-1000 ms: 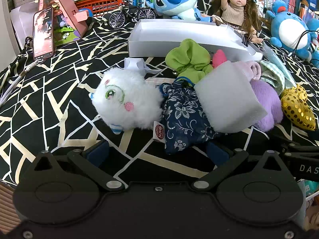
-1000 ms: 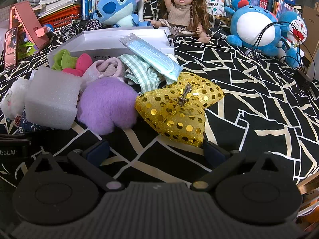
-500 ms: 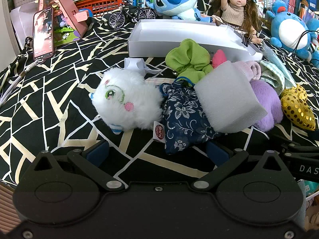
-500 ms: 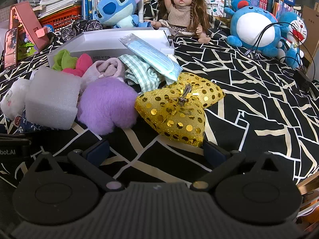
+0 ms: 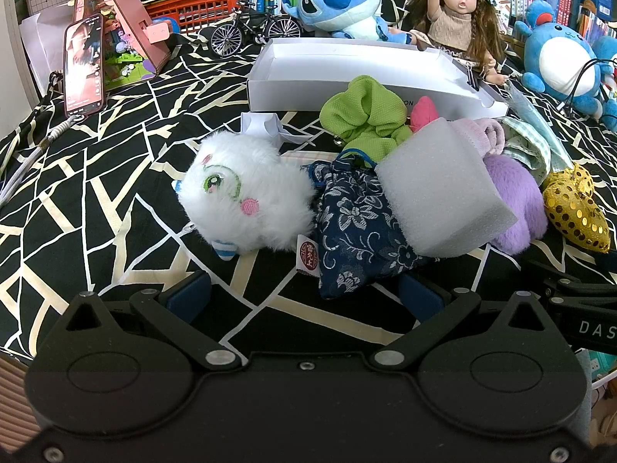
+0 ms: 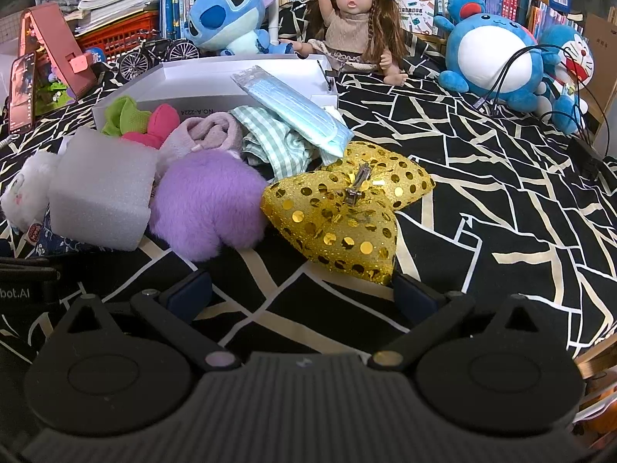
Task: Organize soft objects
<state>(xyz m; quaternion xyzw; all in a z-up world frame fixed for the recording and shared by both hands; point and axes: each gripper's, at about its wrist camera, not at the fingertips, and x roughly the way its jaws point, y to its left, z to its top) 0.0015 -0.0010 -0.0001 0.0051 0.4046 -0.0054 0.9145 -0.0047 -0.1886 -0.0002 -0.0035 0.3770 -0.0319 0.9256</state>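
The white box (image 5: 347,88) sits behind the pile. In front of it lie my foam block (image 5: 439,189), purple pompom (image 6: 208,208), white plush (image 5: 246,196) and gold bow (image 6: 343,212). My left gripper (image 5: 304,297) and right gripper (image 6: 302,293) gape wide, empty.

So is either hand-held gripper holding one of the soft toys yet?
No, nothing is held. The left hand-held gripper and the right hand-held gripper are both open, short of the white fluffy toy and the gold sequin bow.
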